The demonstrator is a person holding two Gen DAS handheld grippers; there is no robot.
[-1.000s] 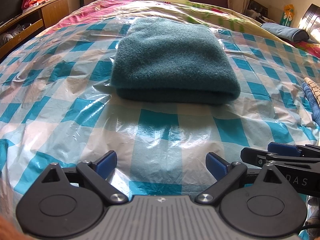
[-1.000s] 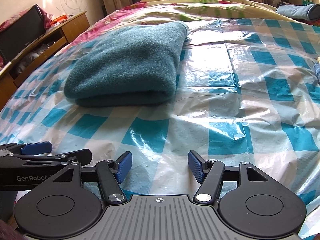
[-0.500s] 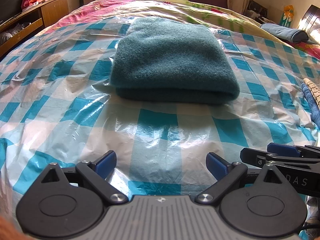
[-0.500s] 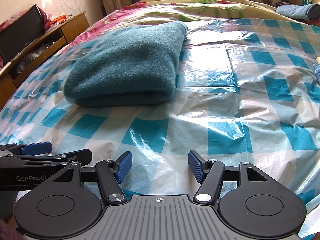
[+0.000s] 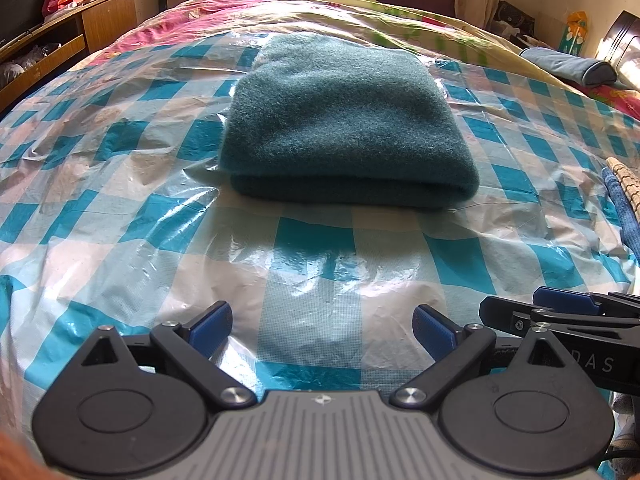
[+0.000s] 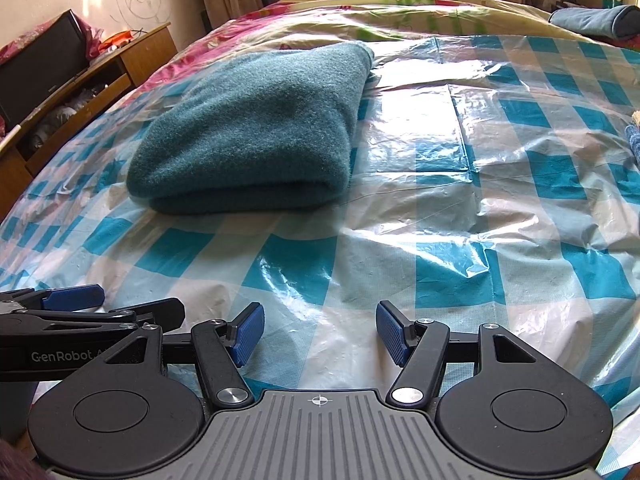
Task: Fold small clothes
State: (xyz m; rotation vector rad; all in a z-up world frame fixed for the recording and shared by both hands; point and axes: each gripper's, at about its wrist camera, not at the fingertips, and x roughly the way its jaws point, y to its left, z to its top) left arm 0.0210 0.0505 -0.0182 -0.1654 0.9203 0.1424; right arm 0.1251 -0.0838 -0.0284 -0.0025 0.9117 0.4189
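Note:
A dark teal fleece garment lies folded in a thick rectangle on the blue-and-white checked plastic sheet over the bed; it also shows in the right wrist view, left of centre. My left gripper is open and empty, low over the sheet near the bed's front edge, well short of the garment. My right gripper is open and empty, beside it on the right. Each gripper's fingers show at the edge of the other's view.
A wooden cabinet with a black box stands left of the bed. A blue-grey rolled pillow lies at the far right. Blue and beige cloth lies at the sheet's right edge. A headboard and curtains stand behind.

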